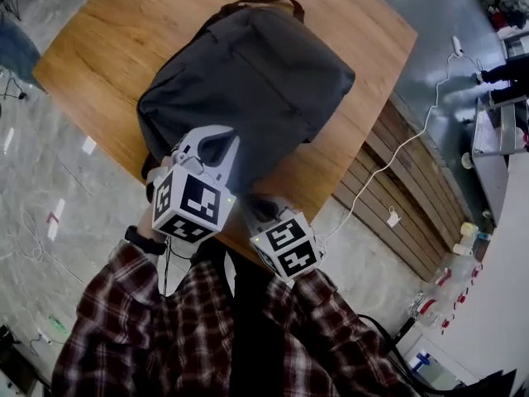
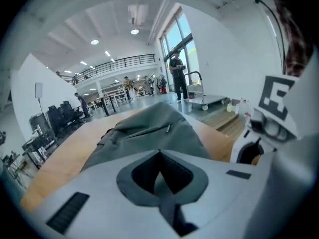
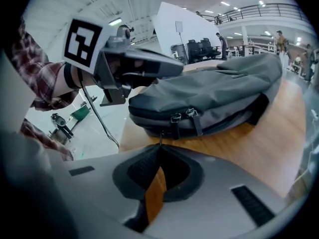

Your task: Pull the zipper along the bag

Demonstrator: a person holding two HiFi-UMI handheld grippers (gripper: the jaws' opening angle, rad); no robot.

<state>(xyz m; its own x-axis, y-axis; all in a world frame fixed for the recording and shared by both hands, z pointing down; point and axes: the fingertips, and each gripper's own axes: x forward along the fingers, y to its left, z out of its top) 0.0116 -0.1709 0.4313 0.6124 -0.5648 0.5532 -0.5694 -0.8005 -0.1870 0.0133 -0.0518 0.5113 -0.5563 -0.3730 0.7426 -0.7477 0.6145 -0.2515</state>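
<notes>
A dark grey backpack [image 1: 256,73] lies on the wooden table [image 1: 116,48], its handle at the far end. My left gripper [image 1: 216,139] hovers at the bag's near end; in the left gripper view [image 2: 159,152] its jaws meet, nothing shows between them, and the backpack [image 2: 149,128] stretches beyond. My right gripper [image 1: 263,208] sits at the bag's near edge by the table rim. In the right gripper view its tips [image 3: 160,146] are shut on a thin zipper pull [image 3: 160,135] hanging from the backpack [image 3: 214,91]. Two zipper sliders [image 3: 175,117] with dangling tabs sit just right of it.
The table edge is right below the grippers, with grey floor beyond. A white cable [image 1: 405,151] runs across the floor past wooden planks [image 1: 405,213]. Bottles [image 1: 450,271] stand at lower right. A person [image 2: 177,73] and a trolley are far off in the hall.
</notes>
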